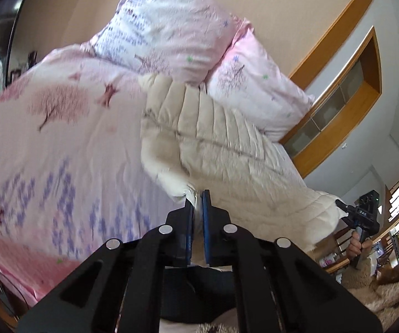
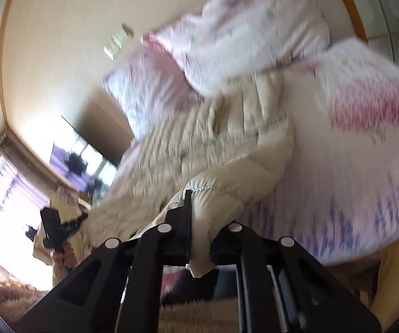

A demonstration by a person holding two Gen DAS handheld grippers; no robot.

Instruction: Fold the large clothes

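Garment: a cream quilted down jacket (image 1: 213,138) is lying lengthwise across the bed (image 1: 60,144), its far end reaching the pillows, its near hem lifted off the cover.
Left gripper (image 1: 196,197): clenched on the near edge of the jacket; a thin fold of white fabric is sitting between the blue pads (image 1: 206,222).
Right gripper (image 2: 199,202): pinching another part of the jacket's near edge; fabric is bulging over and between the fingers, hiding the right-hand one. In the left wrist view it (image 1: 360,216) is showing at the jacket's far corner, held in a hand (image 1: 356,245).
Bedding: a pink floral duvet cover is covering the bed; two matching pillows (image 1: 169,25) (image 1: 257,88) are leaning at the wall.
Image quality: right wrist view is motion-blurred.
Containers: a glass-fronted wooden cabinet (image 1: 335,105) is standing beside the bed; contents unreadable.
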